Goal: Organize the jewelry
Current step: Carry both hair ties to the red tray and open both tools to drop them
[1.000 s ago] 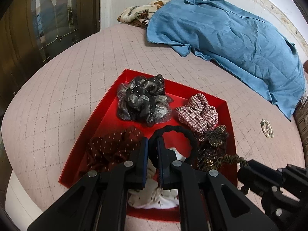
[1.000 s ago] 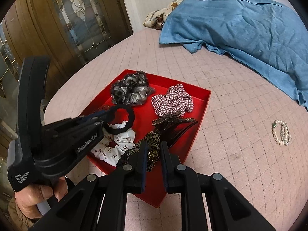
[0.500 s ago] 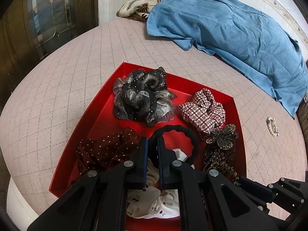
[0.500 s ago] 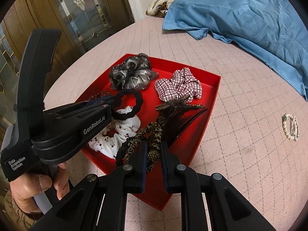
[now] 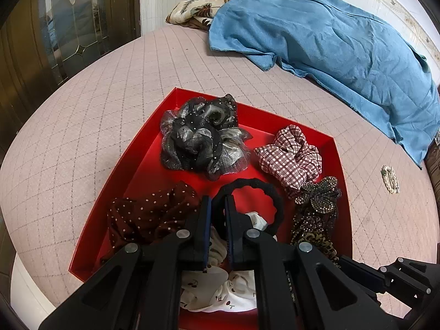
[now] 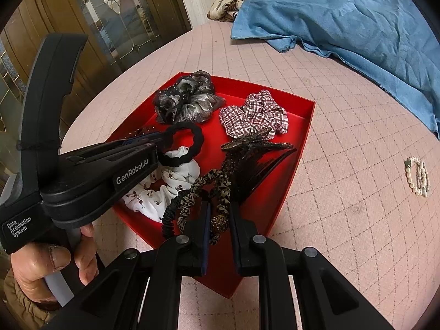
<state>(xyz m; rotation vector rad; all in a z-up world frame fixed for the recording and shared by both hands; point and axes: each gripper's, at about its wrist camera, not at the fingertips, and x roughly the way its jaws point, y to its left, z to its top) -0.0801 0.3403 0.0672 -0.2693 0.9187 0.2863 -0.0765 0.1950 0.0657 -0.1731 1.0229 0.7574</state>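
Observation:
A red tray (image 5: 143,162) (image 6: 299,151) on the pink bed holds several scrunchies and hair clips. My left gripper (image 5: 218,206) (image 6: 162,140) is shut on a black hair tie (image 5: 264,189) (image 6: 192,143) and holds it above a white cherry scrunchie (image 5: 220,288) (image 6: 170,181). My right gripper (image 6: 220,214) is shut on a leopard-print hair band (image 6: 209,187) with a gold bead, over the tray's near right part. A pearl bracelet (image 5: 390,178) (image 6: 418,177) lies on the bed to the right of the tray.
In the tray lie a grey-black scrunchie (image 5: 200,137) (image 6: 184,101), a checked scrunchie (image 5: 288,159) (image 6: 255,115), a dotted maroon scrunchie (image 5: 148,214) and a beaded butterfly clip (image 5: 316,195) (image 6: 253,143). A blue shirt (image 5: 330,41) (image 6: 343,13) lies beyond. A glass-panelled door (image 6: 110,22) stands left.
Both grippers have moved forward over the tray with their items. The leopard band now hangs lower into the tray. The left gripper keeps the black tie above the white scrunchie.

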